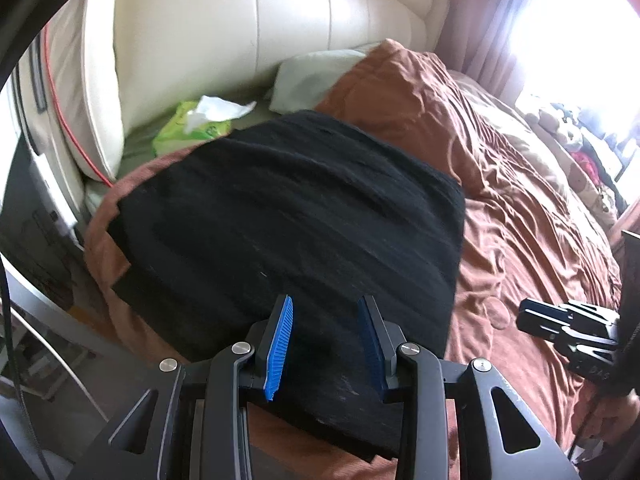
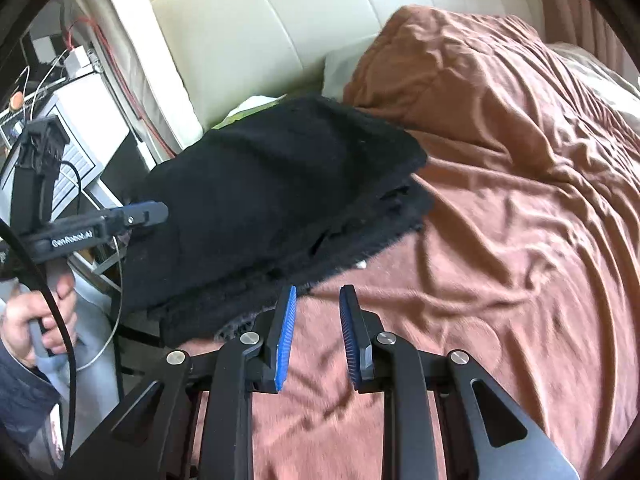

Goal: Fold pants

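The black pants (image 1: 288,208) lie folded into a thick stack on the brown bed cover (image 1: 520,240). In the left wrist view my left gripper (image 1: 325,299) hovers over the stack's near edge. Its blue pads (image 1: 280,340) stand apart, and only the pants lying underneath show in the gap. The right wrist view shows the layered edges of the pants (image 2: 260,200), with the left gripper (image 2: 160,212) at their left side. My right gripper (image 2: 320,289) is narrowly open over the bare bed cover (image 2: 500,220), just off the stack's near right corner, with nothing between its fingers. The right gripper (image 1: 528,316) also shows at the right of the left wrist view.
A cream padded headboard (image 1: 240,20) stands behind the bed. A green tissue pack (image 1: 192,124) and a pale pillow (image 1: 308,76) lie just beyond the pants. A bedside unit with cables (image 2: 80,128) is at the left. A person's hand (image 2: 44,320) grips the left handle.
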`<state>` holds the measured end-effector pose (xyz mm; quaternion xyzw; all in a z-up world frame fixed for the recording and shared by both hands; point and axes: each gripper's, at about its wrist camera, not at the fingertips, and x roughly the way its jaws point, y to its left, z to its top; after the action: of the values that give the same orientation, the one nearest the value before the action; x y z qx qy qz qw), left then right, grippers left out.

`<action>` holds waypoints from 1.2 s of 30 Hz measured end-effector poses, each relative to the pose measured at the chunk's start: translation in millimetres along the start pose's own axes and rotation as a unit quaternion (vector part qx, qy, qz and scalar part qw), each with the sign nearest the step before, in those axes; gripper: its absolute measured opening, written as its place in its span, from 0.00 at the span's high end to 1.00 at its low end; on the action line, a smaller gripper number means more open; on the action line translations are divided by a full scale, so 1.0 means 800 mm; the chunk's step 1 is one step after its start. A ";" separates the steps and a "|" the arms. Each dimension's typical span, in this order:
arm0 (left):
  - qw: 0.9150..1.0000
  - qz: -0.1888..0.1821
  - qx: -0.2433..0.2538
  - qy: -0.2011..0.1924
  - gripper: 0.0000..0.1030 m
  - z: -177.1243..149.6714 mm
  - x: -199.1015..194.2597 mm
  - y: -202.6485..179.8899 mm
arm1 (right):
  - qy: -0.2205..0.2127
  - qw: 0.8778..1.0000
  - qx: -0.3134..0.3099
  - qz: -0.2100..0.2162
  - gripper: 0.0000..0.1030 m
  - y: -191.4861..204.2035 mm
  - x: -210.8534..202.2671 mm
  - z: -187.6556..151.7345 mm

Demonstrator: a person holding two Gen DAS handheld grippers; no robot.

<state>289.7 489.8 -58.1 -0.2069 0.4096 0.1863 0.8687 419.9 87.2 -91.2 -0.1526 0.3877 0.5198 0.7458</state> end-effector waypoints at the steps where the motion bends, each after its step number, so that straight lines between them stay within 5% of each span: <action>1: 1.000 0.000 -0.001 0.001 0.64 -0.004 0.001 -0.003 | 0.000 1.000 -0.002 -0.002 0.79 0.001 -0.007 -0.005; 5: 1.000 0.001 -0.016 0.007 0.64 -0.023 0.002 -0.008 | -0.006 1.000 -0.002 -0.015 0.46 -0.003 -0.039 -0.019; 13: 0.999 -0.009 -0.028 0.021 0.64 -0.051 -0.019 -0.024 | -0.009 0.999 0.017 -0.036 0.41 -0.011 -0.090 -0.046; 21: 0.999 -0.021 -0.007 0.023 0.61 -0.068 -0.056 -0.064 | -0.038 0.996 0.024 -0.079 0.23 0.005 -0.160 -0.069; 24: 0.999 -0.032 -0.001 0.014 0.48 -0.073 -0.073 -0.081 | -0.060 0.993 0.033 -0.100 0.14 0.007 -0.195 -0.082; 26: 0.999 -0.040 0.006 0.002 0.21 -0.075 -0.089 -0.096 | -0.072 0.990 0.042 -0.110 0.08 0.008 -0.218 -0.091; 28: 0.999 -0.041 0.015 -0.012 0.07 -0.075 -0.103 -0.109 | -0.084 0.988 0.046 -0.117 0.03 0.009 -0.242 -0.101; 36: 0.997 -0.042 0.054 -0.041 0.01 -0.081 -0.157 -0.170 | -0.109 0.982 0.055 -0.145 0.00 0.014 -0.324 -0.142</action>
<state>241.3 322.2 32.0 -0.1692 0.3737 0.1358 0.9018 321.1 -150.1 27.4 -0.1085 0.3057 0.3978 0.8582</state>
